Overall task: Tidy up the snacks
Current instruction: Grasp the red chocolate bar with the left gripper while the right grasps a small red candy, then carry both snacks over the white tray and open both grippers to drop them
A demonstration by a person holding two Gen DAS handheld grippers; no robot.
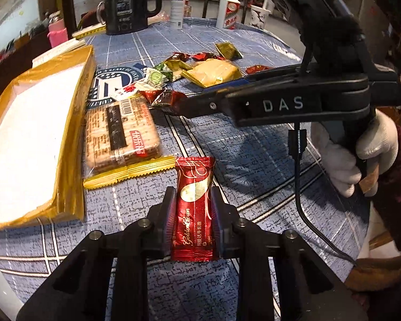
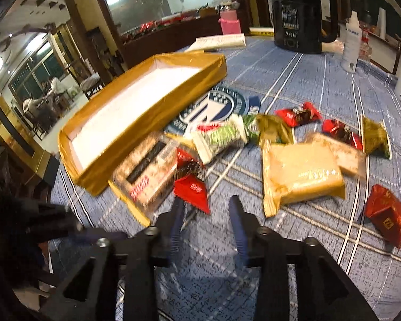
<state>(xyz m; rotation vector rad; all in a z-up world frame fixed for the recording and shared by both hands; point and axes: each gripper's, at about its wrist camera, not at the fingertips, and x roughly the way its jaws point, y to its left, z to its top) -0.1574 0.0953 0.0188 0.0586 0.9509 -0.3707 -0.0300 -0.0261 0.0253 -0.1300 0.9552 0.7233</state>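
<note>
Firmly pinching a red snack bar between both pads of the left gripper, wrapper upright and poking out past the fingertips above the blue checked tablecloth. Ahead and left of those fingers: a gold tray with a white floor, nothing inside it, and a clear-wrapped cracker pack lying just beside its wall. Further ahead, a loose heap of red, green and gold sweets around a gold packet. Right gripper with fingers spread apart and nothing between them, a red candy touching or just beyond the left fingertip — blur hides which. Beyond its fingers, the same tray, likewise bare inside. Far ahead, a black kettle.
</note>
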